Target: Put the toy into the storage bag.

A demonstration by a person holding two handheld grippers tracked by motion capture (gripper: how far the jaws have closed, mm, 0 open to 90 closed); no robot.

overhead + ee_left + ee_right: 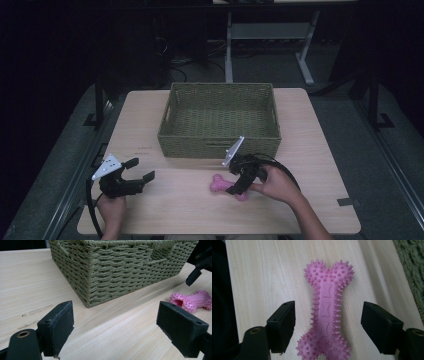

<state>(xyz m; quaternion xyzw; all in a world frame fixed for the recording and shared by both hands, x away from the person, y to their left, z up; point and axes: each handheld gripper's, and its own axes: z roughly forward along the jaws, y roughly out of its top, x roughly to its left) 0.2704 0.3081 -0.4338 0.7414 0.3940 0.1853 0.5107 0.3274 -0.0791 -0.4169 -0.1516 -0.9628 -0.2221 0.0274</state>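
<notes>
Straddling the pink bone toy (325,312) near the basket (218,145), the right tool (328,323) gapes, seemingly untouching; the left tool (122,327) gapes over bare surface (165,205).

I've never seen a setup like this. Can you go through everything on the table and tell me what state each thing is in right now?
Woven basket: upright on the table, nothing inside.
Pink spiky bone toy: lying flat on the table in front of the basket, not gripped.
Right gripper: jaws open, one on each side of the toy, not touching it.
Left gripper: jaws open, holding nothing, off to the left.
</notes>
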